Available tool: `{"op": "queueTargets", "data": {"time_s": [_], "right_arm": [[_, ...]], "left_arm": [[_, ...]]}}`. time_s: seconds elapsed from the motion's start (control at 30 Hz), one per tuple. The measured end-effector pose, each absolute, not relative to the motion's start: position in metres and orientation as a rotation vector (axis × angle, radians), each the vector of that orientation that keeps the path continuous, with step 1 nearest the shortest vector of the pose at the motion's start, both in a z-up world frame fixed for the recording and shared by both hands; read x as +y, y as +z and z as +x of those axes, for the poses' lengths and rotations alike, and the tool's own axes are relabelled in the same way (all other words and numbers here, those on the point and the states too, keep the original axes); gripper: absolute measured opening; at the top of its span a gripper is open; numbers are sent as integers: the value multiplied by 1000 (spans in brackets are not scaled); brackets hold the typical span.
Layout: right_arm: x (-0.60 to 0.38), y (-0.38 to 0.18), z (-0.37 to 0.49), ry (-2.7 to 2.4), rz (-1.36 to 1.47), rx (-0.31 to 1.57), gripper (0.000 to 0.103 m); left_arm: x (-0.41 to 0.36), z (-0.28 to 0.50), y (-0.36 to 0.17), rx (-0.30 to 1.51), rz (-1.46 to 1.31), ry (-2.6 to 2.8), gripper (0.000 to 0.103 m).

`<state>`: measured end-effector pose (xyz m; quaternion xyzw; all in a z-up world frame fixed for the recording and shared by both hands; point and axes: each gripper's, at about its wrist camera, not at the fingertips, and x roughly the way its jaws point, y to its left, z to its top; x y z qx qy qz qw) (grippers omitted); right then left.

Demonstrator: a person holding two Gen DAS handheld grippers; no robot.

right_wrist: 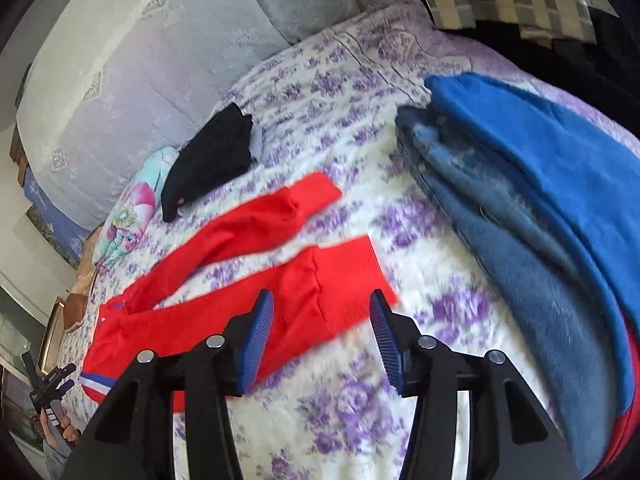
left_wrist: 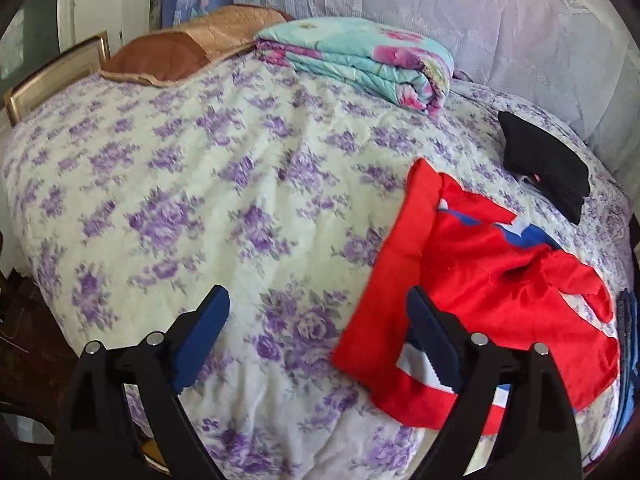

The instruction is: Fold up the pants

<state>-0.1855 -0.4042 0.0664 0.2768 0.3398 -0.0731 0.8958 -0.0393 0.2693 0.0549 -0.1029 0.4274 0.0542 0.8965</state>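
Red pants (left_wrist: 480, 280) lie spread on the purple-flowered bedspread (left_wrist: 200, 200), their white-and-blue striped waistband (left_wrist: 420, 364) nearest the left wrist view. My left gripper (left_wrist: 318, 294) hovers open over the bed, its right finger above the waist edge, with nothing between the fingers. In the right wrist view the red pants (right_wrist: 240, 280) show both legs apart, cuffs toward the camera. My right gripper (right_wrist: 320, 296) stands open above the nearer leg's cuff, not pressing the cloth. The left gripper (right_wrist: 52, 384) and a hand (right_wrist: 60, 428) show at lower left.
A folded black garment (left_wrist: 548, 168) (right_wrist: 212, 156) lies beyond the pants. A folded floral quilt (left_wrist: 360, 60) and a brown pillow (left_wrist: 180, 48) sit at the bed's head. A stack of blue clothes (right_wrist: 540, 200) fills the right side. A pale curtain (left_wrist: 480, 20) lines the far edge.
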Motion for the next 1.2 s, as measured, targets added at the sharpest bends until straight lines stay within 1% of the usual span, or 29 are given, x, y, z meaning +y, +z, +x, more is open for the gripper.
{"op": "queueTargets", "data": {"time_s": [0.07,0.17,0.37,0.47,0.63,0.67,0.73,0.77,0.87,0.97,1.07,1.13,1.2], "right_arm": [[-408,80,-164,-144,548,675,57],[-426,81,-119,-169,550,683,57],[-463,40,-35,-178,678,783,57],[-469,21,-11,-165,724,820,57],[-456,-1,21,-122,687,894,58],[-453,-2,24,-115,670,900,56],[-447,-2,27,-105,632,893,30],[-446,0,26,-84,629,880,12],[-443,26,16,-49,601,791,9],[-438,73,-7,-12,535,645,9],[-432,107,-55,35,451,517,9],[-417,111,-98,65,280,496,9],[-410,95,-133,65,193,583,12]], "left_arm": [[269,-33,63,863,-204,111,88],[265,-23,69,837,-210,105,92],[251,5,52,856,-272,53,92],[242,23,38,891,-288,38,92],[228,41,28,924,-267,21,92],[225,44,27,928,-260,18,92],[221,48,25,937,-247,16,93],[220,50,24,940,-242,17,93],[219,52,22,949,-242,17,93],[223,51,23,948,-251,26,93],[229,46,26,936,-257,29,93],[234,41,25,933,-261,32,93],[240,37,22,936,-271,35,94]]}}
